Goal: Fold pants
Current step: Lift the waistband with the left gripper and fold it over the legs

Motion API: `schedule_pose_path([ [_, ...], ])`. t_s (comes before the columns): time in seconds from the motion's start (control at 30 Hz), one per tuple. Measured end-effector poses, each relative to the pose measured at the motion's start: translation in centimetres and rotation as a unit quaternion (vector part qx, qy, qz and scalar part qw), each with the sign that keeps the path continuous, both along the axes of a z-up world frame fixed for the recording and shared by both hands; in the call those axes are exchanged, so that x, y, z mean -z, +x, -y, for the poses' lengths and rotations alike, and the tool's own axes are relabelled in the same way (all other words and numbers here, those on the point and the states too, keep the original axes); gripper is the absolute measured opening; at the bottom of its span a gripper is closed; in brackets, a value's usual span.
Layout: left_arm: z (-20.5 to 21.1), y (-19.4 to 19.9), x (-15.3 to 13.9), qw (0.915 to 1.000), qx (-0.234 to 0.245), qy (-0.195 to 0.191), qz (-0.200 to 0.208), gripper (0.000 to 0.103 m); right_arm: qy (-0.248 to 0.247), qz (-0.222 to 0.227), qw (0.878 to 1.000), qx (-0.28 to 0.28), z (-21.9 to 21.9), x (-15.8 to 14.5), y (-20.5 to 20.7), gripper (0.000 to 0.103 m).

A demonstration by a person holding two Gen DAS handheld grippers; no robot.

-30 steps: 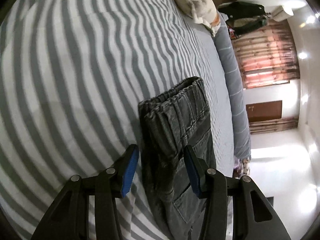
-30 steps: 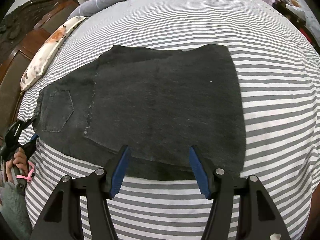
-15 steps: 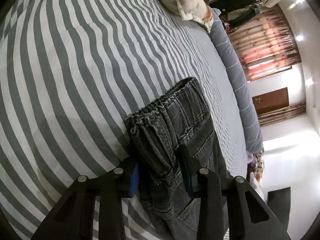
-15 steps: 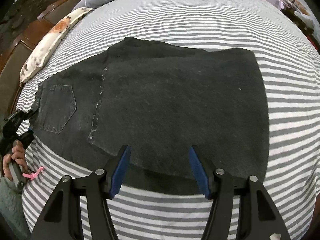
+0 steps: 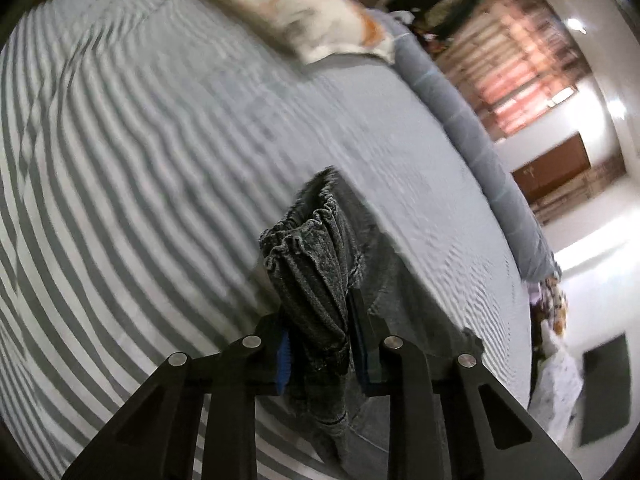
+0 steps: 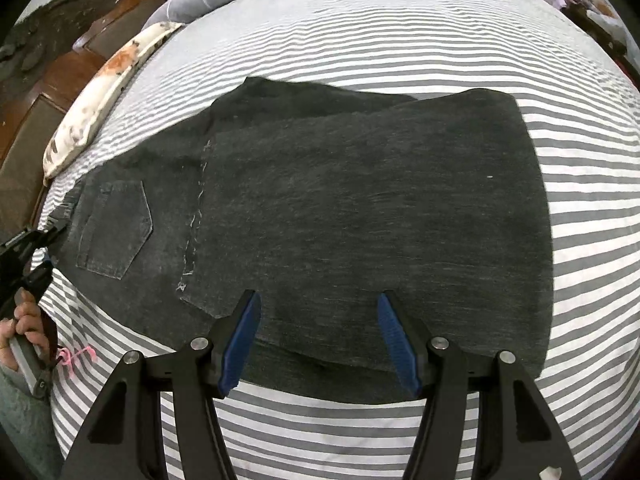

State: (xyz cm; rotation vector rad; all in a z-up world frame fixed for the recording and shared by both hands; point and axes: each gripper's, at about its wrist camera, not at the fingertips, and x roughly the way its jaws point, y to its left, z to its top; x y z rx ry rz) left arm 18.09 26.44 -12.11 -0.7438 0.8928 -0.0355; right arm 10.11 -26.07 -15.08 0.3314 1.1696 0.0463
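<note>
while my left claw [image 5: 320,344] is closing, its blue pads press the bunched elastic waistband of the dark grey pants [image 6: 340,216] between them, the gathered denim standing up out of the claw above the striped bed sheet [image 5: 120,160]. i see the left-wrist view smeared with blur. a hand [image 6: 20,328] holds that claw's handle at the far left of the right-wrist view, beside the waist end. from there the pants lie flat across the bed, back pocket [image 6: 116,228] near the waist, the legs folded over each other and running off to the right. a floral pillow [image 6: 108,84] lies beyond them by the wooden headboard [image 6: 48,80]. my right claw [image 6: 318,340] hangs over the near edge of the pants with its pads spread wide, nothing pinched between them.
</note>
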Motion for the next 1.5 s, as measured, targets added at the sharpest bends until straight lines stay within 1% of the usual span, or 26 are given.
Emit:
schedule_pose_path([
  [0.17,3.4,-0.3,-4.7,0.9978,0.045,0.026,0.040,0.023,0.032,0.008,0.999,0.029,2.4,-0.7,-0.6,0.058],
  [0.37,8.7,-1.0,-8.8,0.9912,0.101,0.029,0.081,0.023,0.059,0.030,0.996,0.053,5.2,-2.2,-1.9,0.058],
  [0.53,14.9,-1.9,-11.5,0.9784,0.168,0.053,0.109,0.022,0.064,0.049,0.994,0.070,7.7,-3.4,-3.0,0.059],
  [0.63,18.4,-2.2,-12.1,0.9714,0.200,0.056,0.116,0.021,0.073,0.055,0.992,0.086,9.4,-3.5,-3.8,0.059],
  [0.73,22.4,-2.5,-11.9,0.9636,0.236,0.053,0.114,0.021,0.080,0.055,0.990,0.103,11.2,-3.3,-4.6,0.059],
  [0.87,28.0,-2.8,-10.8,0.9534,0.281,0.053,0.097,0.021,0.090,0.054,0.987,0.123,13.2,-2.8,-5.6,0.059],
  [0.93,30.7,-3.0,-9.8,0.9488,0.299,0.058,0.084,0.021,0.096,0.054,0.985,0.135,14.6,-2.6,-6.2,0.060],
  [0.97,32.3,-3.2,-9.0,0.9450,0.312,0.062,0.075,0.021,0.099,0.054,0.984,0.141,15.1,-2.4,-6.4,0.060],
  [1.03,34.4,-3.6,-8.0,0.9399,0.328,0.069,0.065,0.021,0.104,0.053,0.981,0.154,16.4,-2.1,-6.8,0.060],
  [1.1,36.7,-4.6,-6.8,0.9314,0.350,0.081,0.057,0.021,0.106,0.051,0.980,0.163,17.4,-1.7,-7.1,0.060],
  [1.17,38.5,-5.5,-5.8,0.9230,0.368,0.101,0.051,0.021,0.109,0.048,0.978,0.169,18.2,-1.2,-7.1,0.060],
  [1.27,40.9,-6.7,-4.6,0.9094,0.387,0.145,0.051,0.021,0.116,0.046,0.976,0.179,19.1,-0.6,-7.1,0.060],
  [1.37,42.3,-7.5,-3.5,0.8962,0.401,0.183,0.050,0.022,0.121,0.044,0.974,0.184,19.6,-0.2,-7.2,0.060],
  [1.4,42.8,-7.9,-3.4,0.8902,0.405,0.202,0.053,0.023,0.123,0.043,0.974,0.184,19.7,0.0,-7.2,0.060],
  [1.43,43.2,-7.8,-3.2,0.8864,0.408,0.213,0.054,0.024,0.124,0.042,0.974,0.185,19.8,0.2,-7.2,0.060],
  [1.47,43.5,-7.7,-3.0,0.8801,0.414,0.227,0.052,0.027,0.124,0.041,0.974,0.185,19.8,0.2,-7.1,0.060],
  [1.5,43.8,-7.8,-3.0,0.8772,0.417,0.233,0.049,0.030,0.125,0.040,0.974,0.184,19.9,0.3,-7.1,0.060],
])
